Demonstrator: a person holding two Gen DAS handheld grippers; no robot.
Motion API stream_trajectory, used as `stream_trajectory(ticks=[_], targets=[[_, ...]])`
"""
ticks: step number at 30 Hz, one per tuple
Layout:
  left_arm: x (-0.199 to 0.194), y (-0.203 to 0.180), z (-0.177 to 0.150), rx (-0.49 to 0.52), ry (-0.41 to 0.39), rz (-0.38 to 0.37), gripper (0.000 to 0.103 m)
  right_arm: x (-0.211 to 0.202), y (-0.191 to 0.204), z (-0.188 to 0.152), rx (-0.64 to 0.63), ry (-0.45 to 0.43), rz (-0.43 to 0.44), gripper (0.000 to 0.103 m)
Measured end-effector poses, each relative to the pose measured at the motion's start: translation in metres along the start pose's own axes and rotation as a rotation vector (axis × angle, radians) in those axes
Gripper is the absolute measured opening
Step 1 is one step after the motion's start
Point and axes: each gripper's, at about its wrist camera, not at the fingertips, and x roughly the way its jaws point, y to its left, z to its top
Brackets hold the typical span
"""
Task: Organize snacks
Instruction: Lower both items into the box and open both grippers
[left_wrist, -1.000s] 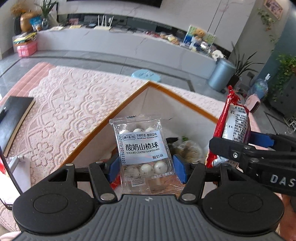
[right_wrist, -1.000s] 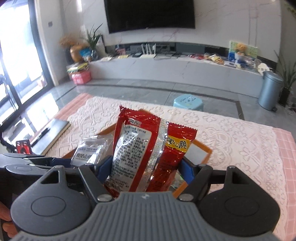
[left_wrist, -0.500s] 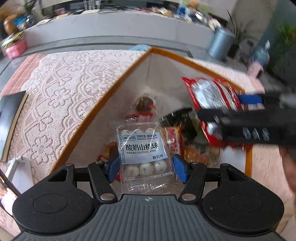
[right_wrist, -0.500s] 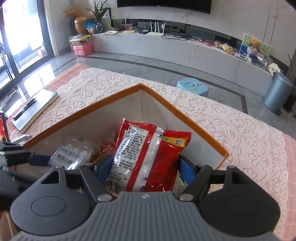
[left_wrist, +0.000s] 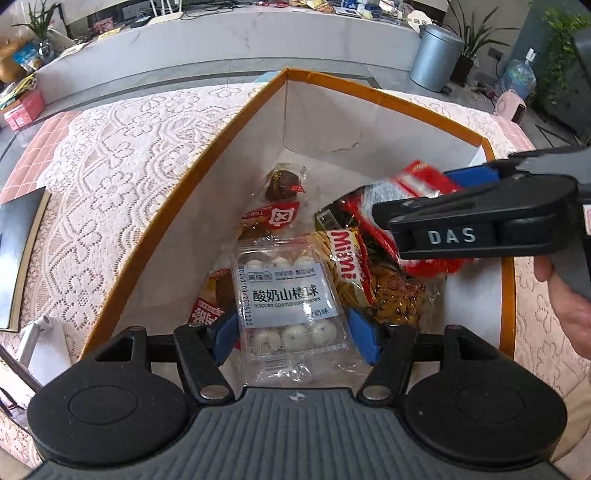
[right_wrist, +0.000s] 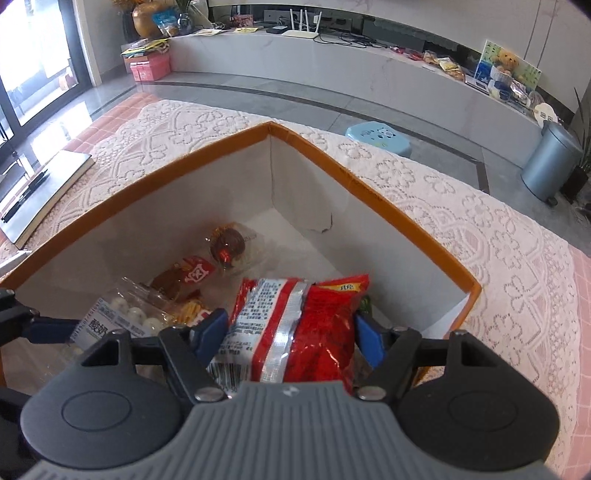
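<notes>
1. Left gripper (left_wrist: 291, 332): closed on the clear hawthorn ball packet (left_wrist: 290, 301), held over the orange-rimmed box (left_wrist: 177, 206).
2. Right gripper (right_wrist: 291, 332): closed on the red snack bag (right_wrist: 295, 328), inside the same box, above the loose snacks (left_wrist: 369, 280).
3. Box: standing on the lace tablecloth (right_wrist: 461, 206).

Box (left_wrist: 177, 206) on the table (left_wrist: 110, 155), snacks (left_wrist: 369, 280) inside; left gripper (left_wrist: 291, 332) holds a packet (left_wrist: 288, 295) left of the right gripper's (right_wrist: 291, 332) bag (right_wrist: 303, 325).

Glossy clear plastic hawthorn pack (left_wrist: 286, 295), shiny red foil bag (right_wrist: 306, 325), matt cardboard box (right_wrist: 369, 192), lace cloth (right_wrist: 461, 236).
</notes>
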Motion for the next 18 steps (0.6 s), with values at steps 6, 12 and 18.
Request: stream_trajectory(ticks=[6,12,18], targets=[[-0.014,0.0,-0.001,0.001,-0.051,0.005,0.085,-0.017,-0.003,0.002,0.017,-0.04,-0.001,0.081],[-0.033,-0.003,-0.005,-0.001,-0.084,-0.005,0.085,-0.042,-0.004,0.0,0.03,-0.082,-0.012,0.084],[-0.057,-0.011,-0.011,-0.038,-0.153,-0.032,0.085,-0.083,-0.008,-0.008,0.077,-0.158,-0.04,0.085]])
